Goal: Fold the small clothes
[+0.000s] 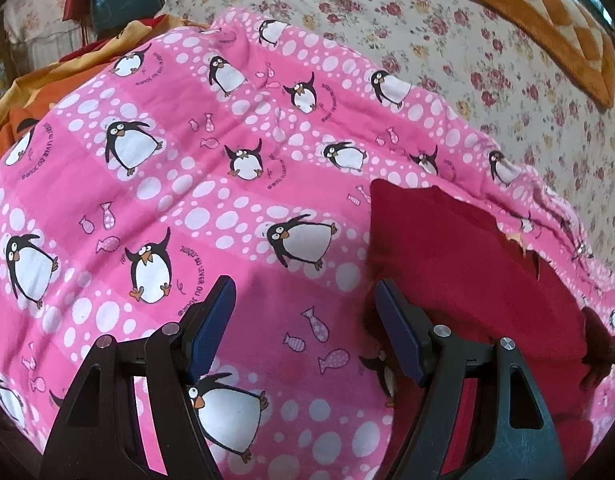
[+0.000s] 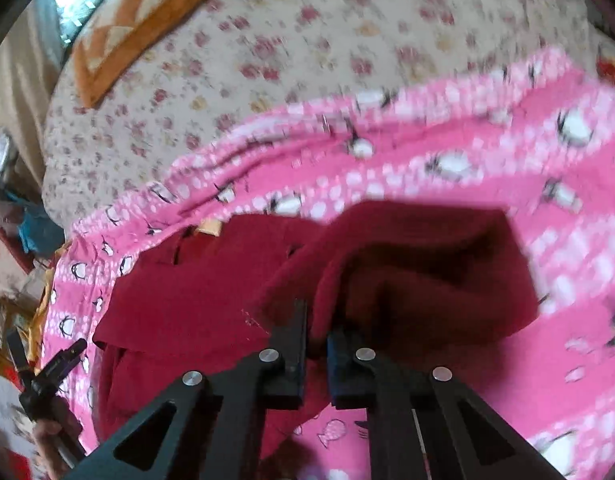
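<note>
On the pink penguin-print blanket (image 1: 211, 208) spread over the floral bedsheet (image 1: 387, 16) lies my one piece of work, a small dark red garment (image 1: 459, 264), and I judge the folding to be only partly done. My right gripper (image 2: 317, 320) is clenched on a fold of that red cloth: from the right wrist view the fabric runs down between the two black fingers and bunches up just beyond them, so a flap is lifted over the rest of the piece, which lies flat to the left on the blanket. That view is smeared, so I cannot say how neat the lifted edge is or which part of the garment it is. My left gripper (image 1: 303, 300) is released, its blue-padded fingers standing well apart above bare pink blanket, with the red garment just beside its right finger and nothing between the pads. As I read it, one fold is under way but not laid down; the flap has yet to be carried across, set flat and smoothed, and further folds probably remain before the piece is compact. An orange-and-cream cushion (image 1: 547, 12) sits well apart on the sheet, and orange and yellow cloth (image 1: 47, 80) is bunched at the blanket's far left edge, untouched.
</note>
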`<state>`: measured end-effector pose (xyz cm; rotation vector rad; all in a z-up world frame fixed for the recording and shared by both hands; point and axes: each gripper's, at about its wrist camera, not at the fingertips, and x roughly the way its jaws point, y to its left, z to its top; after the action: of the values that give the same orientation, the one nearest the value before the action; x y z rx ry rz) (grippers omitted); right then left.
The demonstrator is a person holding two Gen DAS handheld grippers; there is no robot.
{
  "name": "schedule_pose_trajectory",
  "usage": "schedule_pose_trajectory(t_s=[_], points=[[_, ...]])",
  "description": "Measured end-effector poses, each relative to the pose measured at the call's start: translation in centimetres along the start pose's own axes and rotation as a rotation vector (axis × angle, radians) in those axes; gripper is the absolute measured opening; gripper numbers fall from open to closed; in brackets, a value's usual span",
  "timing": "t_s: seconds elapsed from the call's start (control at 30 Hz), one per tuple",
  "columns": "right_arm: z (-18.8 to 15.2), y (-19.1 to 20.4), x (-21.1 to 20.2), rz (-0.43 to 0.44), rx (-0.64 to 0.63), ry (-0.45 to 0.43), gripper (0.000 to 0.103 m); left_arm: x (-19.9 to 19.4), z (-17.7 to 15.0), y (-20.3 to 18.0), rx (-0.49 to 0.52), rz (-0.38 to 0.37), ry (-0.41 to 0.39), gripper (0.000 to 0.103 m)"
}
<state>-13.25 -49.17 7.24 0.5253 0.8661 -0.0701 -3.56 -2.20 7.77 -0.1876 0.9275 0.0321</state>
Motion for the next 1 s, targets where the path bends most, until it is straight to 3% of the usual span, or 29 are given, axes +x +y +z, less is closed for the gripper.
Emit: schedule_pose_trajectory(t_s=[0.2,0.37,0.43,0.53,0.63,0.7,0.77,0.8,0.87,0.93,1.0], points=[[1.9,5.6,-7.5,0.147,-0.187,-0.063,0.007,-1.2,0.2,0.7,-0.047,-0.040,-0.022,0.073],[3.9,13.9,-9.5,0.324,-0.404,0.000,0.007,-2.5,0.5,2.1,-0.118,-0.066,-0.070,0.073],[4.6,17.6,-7.8,0.417,-0.497,0.091,0.007,-2.7,0.8,2.6,-0.139,-0.066,-0.086,0.073],[4.6,23.3,-3.1,0.474,-0.613,0.222,0.007,-2.4,1.0,3.2,-0.160,-0.071,-0.083,0.073],[3.3,27.2,2.9,0.452,-0.663,0.326,0.007,-1.5,1.3,3.3,-0.158,-0.070,-0.064,0.073],[2.5,29.1,7.8,0.381,-0.657,0.366,0.007,-1.0,1.4,3.1,-0.152,-0.094,-0.051,0.073],[2.2,29.4,11.1,0.379,-0.571,0.409,0.013,-0.8,1.5,2.7,-0.138,-0.128,-0.044,0.073],[2.3,29.0,11.8,0.396,-0.518,0.415,0.028,-0.8,1.5,2.3,-0.125,-0.151,-0.042,0.073],[2.7,27.2,11.2,0.434,-0.435,0.387,0.047,-1.0,1.6,1.6,-0.099,-0.188,-0.047,0.073],[3.2,24.2,8.9,0.451,-0.395,0.349,0.047,-1.1,1.5,0.9,-0.074,-0.216,-0.049,0.074],[3.7,21.2,6.6,0.375,-0.385,0.297,0.048,-1.4,1.3,0.1,-0.051,-0.231,-0.056,0.074]])
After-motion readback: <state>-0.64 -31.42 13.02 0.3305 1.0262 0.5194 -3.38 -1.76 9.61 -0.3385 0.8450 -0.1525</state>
